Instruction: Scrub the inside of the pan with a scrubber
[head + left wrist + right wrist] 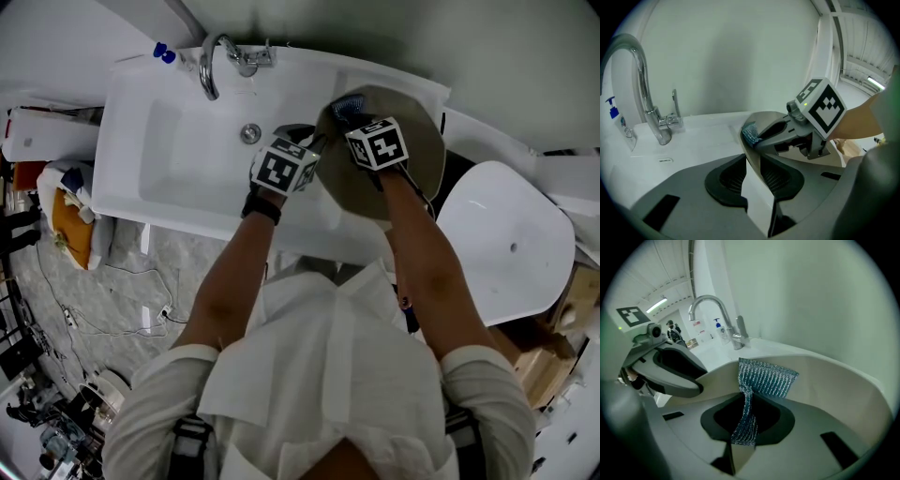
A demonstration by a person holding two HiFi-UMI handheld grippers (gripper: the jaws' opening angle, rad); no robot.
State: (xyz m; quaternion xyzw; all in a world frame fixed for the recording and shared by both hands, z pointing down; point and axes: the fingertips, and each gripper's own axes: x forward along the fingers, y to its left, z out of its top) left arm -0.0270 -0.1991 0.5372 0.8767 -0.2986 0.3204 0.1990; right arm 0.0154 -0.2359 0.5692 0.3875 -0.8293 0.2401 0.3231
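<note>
White sink [169, 159] bears the pan [424, 141].

At the right end of the sink [169, 159], a pan [422, 131], tilted; on its left rim, the left gripper [753, 176]; inside it, the scrubber [764, 378] in the right gripper [747, 413]; behind and left, the faucet [211, 66], a pump bottle [165, 53] farther left.

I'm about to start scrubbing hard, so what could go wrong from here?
The right gripper pinches only a narrow tail of the scrubber, so hard strokes could pull it free. The left gripper clamps just the thin rim of the pan, so the pan might pivot or slip when pushed.
</note>
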